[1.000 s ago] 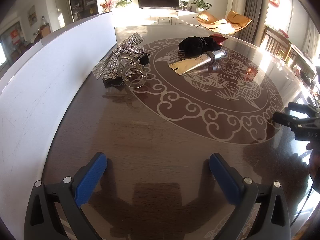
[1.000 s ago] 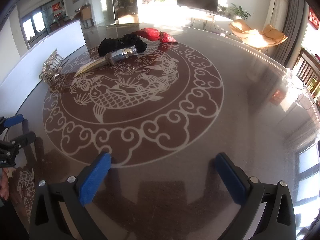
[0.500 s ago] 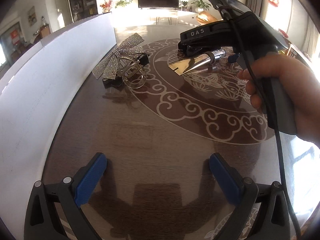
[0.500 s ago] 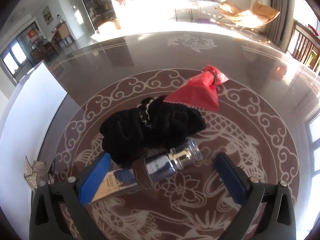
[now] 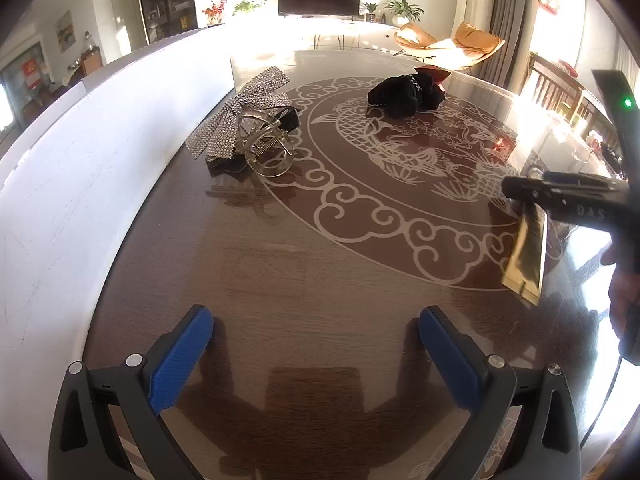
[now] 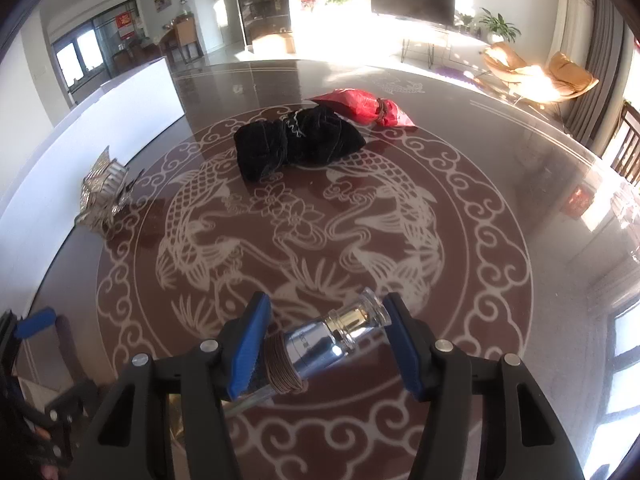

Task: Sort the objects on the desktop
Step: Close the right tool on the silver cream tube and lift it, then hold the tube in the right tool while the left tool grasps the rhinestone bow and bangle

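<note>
Right wrist: tube [image 6: 332,340] crosswise between closing tool [image 6: 326,344] pads.

The dark glossy table [image 6: 500,168] bears a pale round fish-and-cloud pattern. A black cloth bundle [image 6: 298,142] lies on it, touching a red pouch [image 6: 360,106] behind. A rhinestone bow [image 5: 240,112] and a clear hair claw [image 5: 266,142] rest beside the white board [image 5: 80,160].

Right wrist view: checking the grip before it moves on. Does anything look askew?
Yes. The tube lies crosswise between the closing right gripper, cap against one pad, its flat gold end hanging unsupported.
</note>
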Motion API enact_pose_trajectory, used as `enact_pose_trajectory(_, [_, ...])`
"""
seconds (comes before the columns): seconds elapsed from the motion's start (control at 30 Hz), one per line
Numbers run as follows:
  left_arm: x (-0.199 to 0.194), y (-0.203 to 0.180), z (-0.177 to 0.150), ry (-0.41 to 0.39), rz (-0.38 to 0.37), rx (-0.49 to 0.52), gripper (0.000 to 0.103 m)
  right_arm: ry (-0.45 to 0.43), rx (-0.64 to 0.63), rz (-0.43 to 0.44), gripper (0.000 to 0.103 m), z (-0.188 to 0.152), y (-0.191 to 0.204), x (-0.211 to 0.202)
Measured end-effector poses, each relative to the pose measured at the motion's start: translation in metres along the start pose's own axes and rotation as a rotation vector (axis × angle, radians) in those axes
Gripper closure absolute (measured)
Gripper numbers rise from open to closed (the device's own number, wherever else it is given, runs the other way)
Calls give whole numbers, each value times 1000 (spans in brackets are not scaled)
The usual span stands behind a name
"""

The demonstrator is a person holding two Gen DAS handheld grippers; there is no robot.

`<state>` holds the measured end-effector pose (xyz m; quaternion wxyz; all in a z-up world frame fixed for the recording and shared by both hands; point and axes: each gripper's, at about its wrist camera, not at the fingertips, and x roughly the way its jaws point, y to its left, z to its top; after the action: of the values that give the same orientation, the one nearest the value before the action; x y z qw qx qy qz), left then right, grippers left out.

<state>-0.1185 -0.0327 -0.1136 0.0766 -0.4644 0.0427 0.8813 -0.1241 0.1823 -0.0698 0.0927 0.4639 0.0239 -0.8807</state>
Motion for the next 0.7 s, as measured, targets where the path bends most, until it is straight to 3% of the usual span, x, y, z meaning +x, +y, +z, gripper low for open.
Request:
enact_pose_trajectory(0.1, [0, 0, 0, 0, 0, 0, 0, -16, -37, -14, 40, -27, -6, -18])
enact_pose_trajectory(0.17, [0, 0, 0, 0, 0, 1, 0, -17, -26, -58, 14, -38, -8, -26])
enact_pose_trajectory(0.2, [0, 0, 0, 0, 1, 1, 0, -19, 6, -58, 12, -43, -11, -31])
enact_pose_trajectory(0.4, [0, 0, 0, 0, 0, 1, 0, 13, 184, 44, 8, -67, -17, -48])
enact_pose_trajectory(0.57, [-2, 0, -1, 0, 11, -6, 0, 17, 28, -32, 0, -61, 23, -31])
enact_pose_trajectory(0.67, [-11, 0, 5, -48, 130, 11, 0, -7, -6, -55, 0, -62, 29, -26])
enact_pose_trajectory(0.7, [-15, -2, 11, -86, 138, 25, 0, -9, -6, -55, 0, -63, 28, -26])
